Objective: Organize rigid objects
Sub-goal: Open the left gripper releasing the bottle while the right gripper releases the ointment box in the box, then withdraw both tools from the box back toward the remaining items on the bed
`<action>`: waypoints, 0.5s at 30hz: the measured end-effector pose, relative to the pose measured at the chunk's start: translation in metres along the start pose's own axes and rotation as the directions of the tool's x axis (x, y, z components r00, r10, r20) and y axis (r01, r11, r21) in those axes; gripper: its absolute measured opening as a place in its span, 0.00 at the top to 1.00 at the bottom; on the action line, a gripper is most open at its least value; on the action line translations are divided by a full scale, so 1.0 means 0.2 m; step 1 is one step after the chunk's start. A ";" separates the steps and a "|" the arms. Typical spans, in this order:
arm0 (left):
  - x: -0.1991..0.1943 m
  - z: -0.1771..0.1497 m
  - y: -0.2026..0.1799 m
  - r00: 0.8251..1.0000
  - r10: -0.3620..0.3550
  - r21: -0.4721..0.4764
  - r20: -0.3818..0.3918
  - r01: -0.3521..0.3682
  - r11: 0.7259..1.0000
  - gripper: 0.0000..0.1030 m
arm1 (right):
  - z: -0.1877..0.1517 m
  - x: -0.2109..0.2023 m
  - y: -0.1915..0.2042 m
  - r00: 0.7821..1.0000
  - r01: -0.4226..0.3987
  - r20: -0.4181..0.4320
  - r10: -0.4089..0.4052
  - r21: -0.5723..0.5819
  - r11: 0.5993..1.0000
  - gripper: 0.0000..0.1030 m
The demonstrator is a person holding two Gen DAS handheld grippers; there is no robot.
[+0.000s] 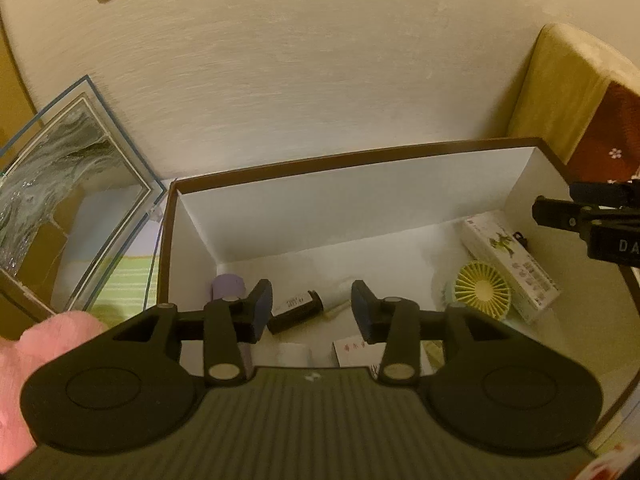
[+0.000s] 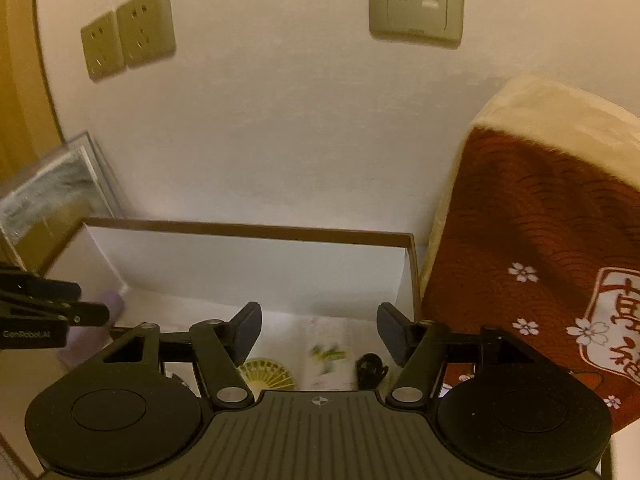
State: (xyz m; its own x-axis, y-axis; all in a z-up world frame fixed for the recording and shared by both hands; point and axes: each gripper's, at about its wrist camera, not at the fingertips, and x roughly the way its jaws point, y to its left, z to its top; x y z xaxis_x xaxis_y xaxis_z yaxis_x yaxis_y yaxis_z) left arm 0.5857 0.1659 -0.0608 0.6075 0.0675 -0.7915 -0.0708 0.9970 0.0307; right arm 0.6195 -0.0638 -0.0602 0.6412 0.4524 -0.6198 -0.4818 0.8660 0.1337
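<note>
Left wrist view: the left gripper [image 1: 312,312] is held released above a white-lined brown cardboard box [image 1: 360,200], nothing between its jaws. A dark cylindrical bottle [image 1: 296,310] is seen on the box floor beside a lilac tube [image 1: 227,286]; a yellow round fan [image 1: 482,292] and a white printed carton [image 1: 510,262] lie toward the right wall. The right gripper [image 2: 319,330] is likewise spread and empty

Cream wall [image 2: 280,140] with sockets [image 2: 128,34], warm light.

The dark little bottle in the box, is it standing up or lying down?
Lying down: the dark bottle rests on its side on the floor of the box.
</note>
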 end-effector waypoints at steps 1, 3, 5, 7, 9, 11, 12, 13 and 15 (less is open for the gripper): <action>-0.01 -0.01 0.00 1.000 -0.003 -0.005 0.001 0.003 1.000 0.56 | -0.01 -0.02 0.00 1.000 -0.012 0.000 0.012 0.001 1.000 0.37; -0.04 -0.02 0.00 1.000 -0.010 -0.012 0.002 0.010 1.000 0.55 | -0.02 -0.05 -0.01 1.000 -0.028 -0.004 0.028 0.002 1.000 0.37; -0.07 -0.03 0.00 1.000 -0.016 -0.016 0.005 0.016 1.000 0.55 | -0.04 -0.09 -0.01 0.999 -0.036 -0.004 0.036 0.009 0.999 0.37; -0.11 -0.04 0.00 1.000 -0.019 -0.020 0.009 0.019 1.000 0.54 | -0.06 -0.14 -0.02 0.999 -0.052 -0.002 0.052 0.027 0.998 0.36; -0.15 -0.05 -0.01 1.000 -0.023 -0.025 0.015 0.023 0.999 0.53 | -0.07 -0.19 -0.03 0.998 -0.065 0.001 0.065 0.049 0.997 0.36; -0.19 -0.07 -0.01 0.999 -0.027 -0.033 0.023 0.028 0.999 0.52 | -0.09 -0.24 -0.04 0.997 -0.078 0.009 0.078 0.068 0.995 0.36; -0.22 -0.07 -0.01 0.999 -0.032 -0.035 0.027 0.033 0.999 0.52 | -0.09 -0.26 -0.04 0.997 -0.082 0.013 0.081 0.074 0.994 0.36; -0.24 -0.08 -0.01 0.999 -0.036 -0.038 0.032 0.038 0.999 0.52 | -0.10 -0.29 -0.04 0.996 -0.084 0.017 0.083 0.082 0.993 0.36; -0.29 -0.10 -0.01 0.998 -0.043 -0.044 0.040 0.045 0.998 0.52 | -0.12 -0.34 -0.05 0.996 -0.090 0.023 0.088 0.100 0.991 0.36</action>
State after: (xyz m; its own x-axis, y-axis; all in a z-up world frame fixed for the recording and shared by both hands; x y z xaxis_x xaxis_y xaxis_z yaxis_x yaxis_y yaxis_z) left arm 0.5345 0.1592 -0.0275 0.6409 0.0261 -0.7672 -0.0781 0.9965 -0.0313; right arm 0.5659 -0.1078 -0.0378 0.6099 0.5319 -0.5875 -0.4755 0.8387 0.2657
